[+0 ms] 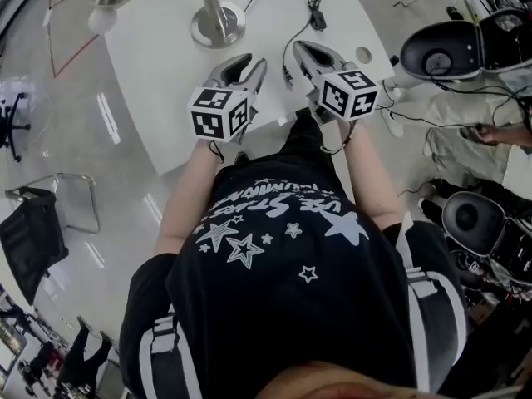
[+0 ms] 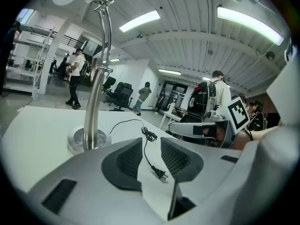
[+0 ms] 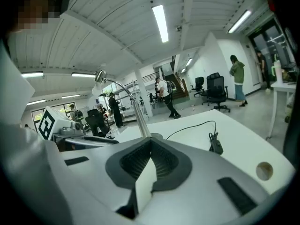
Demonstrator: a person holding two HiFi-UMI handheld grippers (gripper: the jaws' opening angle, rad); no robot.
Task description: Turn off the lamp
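**Approach under way, switch not yet touched**

Judged to be at the reaching-in step. Hovering over the near edge of the table (image 1: pixel 166 98), with left gripper (image 1: pixel 253 63) spread wide and empty, and right gripper (image 1: pixel 301 48) pinched shut on nothing. Facing the lamp (image 1: pixel 218 25), upright toward the far edge, well apart from both. Next, probably: carry 1 gripper to the inline switch (image 1: pixel 316 12) on the cord (image 2: pixel 126 120) and press without dragging it.
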